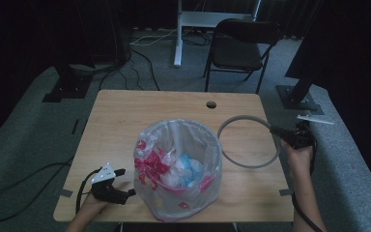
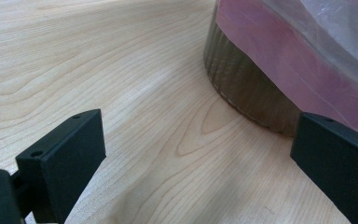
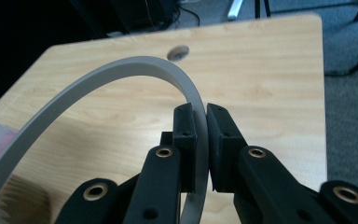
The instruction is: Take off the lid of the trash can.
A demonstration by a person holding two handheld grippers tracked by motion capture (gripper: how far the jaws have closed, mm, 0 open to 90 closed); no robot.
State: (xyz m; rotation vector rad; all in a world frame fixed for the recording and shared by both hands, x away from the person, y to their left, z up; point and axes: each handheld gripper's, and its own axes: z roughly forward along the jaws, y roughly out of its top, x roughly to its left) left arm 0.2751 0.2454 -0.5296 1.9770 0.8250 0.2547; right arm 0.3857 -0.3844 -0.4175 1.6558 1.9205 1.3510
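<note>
From the high view, a bin lined with a clear plastic bag stands near the front edge of the wooden table, about midway along it, and inside the bag lie crumpled pink, white and blue wrappers. To its right, toward the table's right edge, the right gripper holds a grey ring by its rim; the ring sits low over the wood just beside the bin, though I cannot tell whether it rests flat. The left gripper waits at the front left corner, its tips near the bin's base. In the left gripper view the jaws stand wide apart with nothing between them, bare wood below, and the bin's ribbed wall ahead with the pink-tinted bag draped over it; the far jaw looks close to the wall, contact unclear. In the right gripper view the jaws are pinched narrow on the grey band, which arcs away to the left over the table toward its far edge and the cable hole. The grip is on a thin edge at one point only, so I would judge the ring could swing or slip out if tilted quickly. If it is meant for the bin's mouth, it could snag the loose bag or nudge the light bin unless the left gripper steadies it.
</note>
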